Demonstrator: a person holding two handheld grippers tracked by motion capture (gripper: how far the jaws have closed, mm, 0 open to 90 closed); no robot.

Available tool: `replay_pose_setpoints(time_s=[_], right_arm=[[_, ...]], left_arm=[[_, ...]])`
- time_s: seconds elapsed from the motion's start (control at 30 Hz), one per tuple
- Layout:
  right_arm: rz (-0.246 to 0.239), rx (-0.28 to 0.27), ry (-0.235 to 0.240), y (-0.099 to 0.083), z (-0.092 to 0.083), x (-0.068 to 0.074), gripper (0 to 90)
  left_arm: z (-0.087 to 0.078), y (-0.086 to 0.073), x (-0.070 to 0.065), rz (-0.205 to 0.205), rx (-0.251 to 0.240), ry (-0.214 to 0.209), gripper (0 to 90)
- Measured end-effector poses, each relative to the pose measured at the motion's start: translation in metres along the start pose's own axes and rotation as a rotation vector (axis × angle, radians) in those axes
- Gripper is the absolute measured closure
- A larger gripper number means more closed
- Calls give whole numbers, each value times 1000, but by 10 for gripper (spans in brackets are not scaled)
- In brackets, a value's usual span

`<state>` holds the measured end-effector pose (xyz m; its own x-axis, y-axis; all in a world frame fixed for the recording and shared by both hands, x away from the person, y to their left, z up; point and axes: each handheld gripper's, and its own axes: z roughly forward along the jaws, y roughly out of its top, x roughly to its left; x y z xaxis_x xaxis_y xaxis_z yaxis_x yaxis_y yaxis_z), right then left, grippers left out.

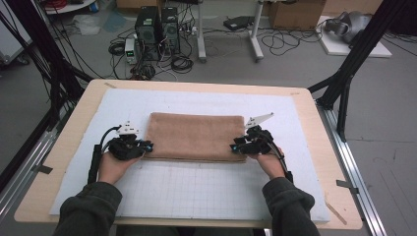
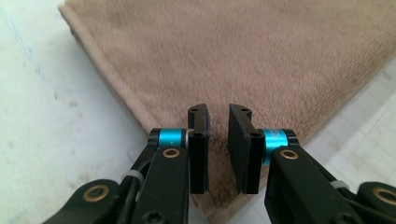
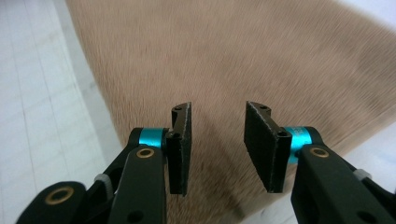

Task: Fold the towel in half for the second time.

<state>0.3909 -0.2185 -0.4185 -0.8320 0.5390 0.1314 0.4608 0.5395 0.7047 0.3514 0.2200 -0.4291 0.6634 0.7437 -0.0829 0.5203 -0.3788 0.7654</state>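
Observation:
A folded tan towel (image 1: 196, 135) lies flat in the middle of the white gridded mat (image 1: 196, 189). My left gripper (image 1: 146, 146) is at the towel's near left corner, and my right gripper (image 1: 235, 146) is at its near right corner. In the left gripper view the towel (image 2: 233, 56) spreads out ahead, and the gripper (image 2: 218, 112) hovers over its corner with a narrow gap between the jaws and nothing pinched. In the right gripper view the gripper (image 3: 218, 112) stands open wider above the towel (image 3: 233, 60) by its edge, with only the towel's surface showing between the jaws.
The mat covers most of a wooden table (image 1: 314, 123). Black frame struts (image 1: 344, 78) rise at both sides of the table. On the floor beyond it stand computer towers (image 1: 157, 32), cables and a desk's legs. A sleeved forearm comes in from the bottom edge on each side.

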Motion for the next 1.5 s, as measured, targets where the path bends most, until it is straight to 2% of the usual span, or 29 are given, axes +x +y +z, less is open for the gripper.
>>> replay_pose_setpoints(time_s=[0.07,0.17,0.23,0.3,0.33,0.4,0.47,0.53,0.63,0.73,0.83,0.93,1.27,1.5], right_arm=[[4,7,0,-7,4,0,619],[25,-15,10,-15,6,-2,613],[22,-23,4,-14,6,-1,567],[20,-38,-25,-13,4,1,473],[23,-46,-33,-13,3,1,461],[33,-70,-17,-13,-1,2,412],[42,-87,-17,-13,-6,4,374],[37,-100,-35,-12,-11,7,320],[25,-124,-61,-11,-18,12,284],[36,-167,-79,-10,-24,18,239],[36,-224,-100,-11,-30,24,202],[56,-244,-92,-14,-32,25,172],[27,-186,-126,-22,-34,33,128],[18,-179,-135,-29,-42,36,124]], left_arm=[[2,-4,0,-1,17,-4,770],[4,-9,-1,-5,-12,-2,762],[3,-9,-1,-5,-22,-11,730],[0,-8,-1,-10,-39,-6,649],[-1,-8,-2,-14,-48,-3,593],[-4,-8,-2,-23,-60,-3,504],[-8,-8,-2,-16,-64,1,445],[-12,-9,-5,-28,-83,-1,382],[-20,-9,-9,-4,-84,-3,312],[-27,-11,-13,10,-96,-10,294],[-34,-14,-14,4,-113,-11,285],[-38,-14,-15,4,-122,-13,279],[-49,-18,-18,11,-121,2,241],[-59,-21,-19,17,-129,3,237]])
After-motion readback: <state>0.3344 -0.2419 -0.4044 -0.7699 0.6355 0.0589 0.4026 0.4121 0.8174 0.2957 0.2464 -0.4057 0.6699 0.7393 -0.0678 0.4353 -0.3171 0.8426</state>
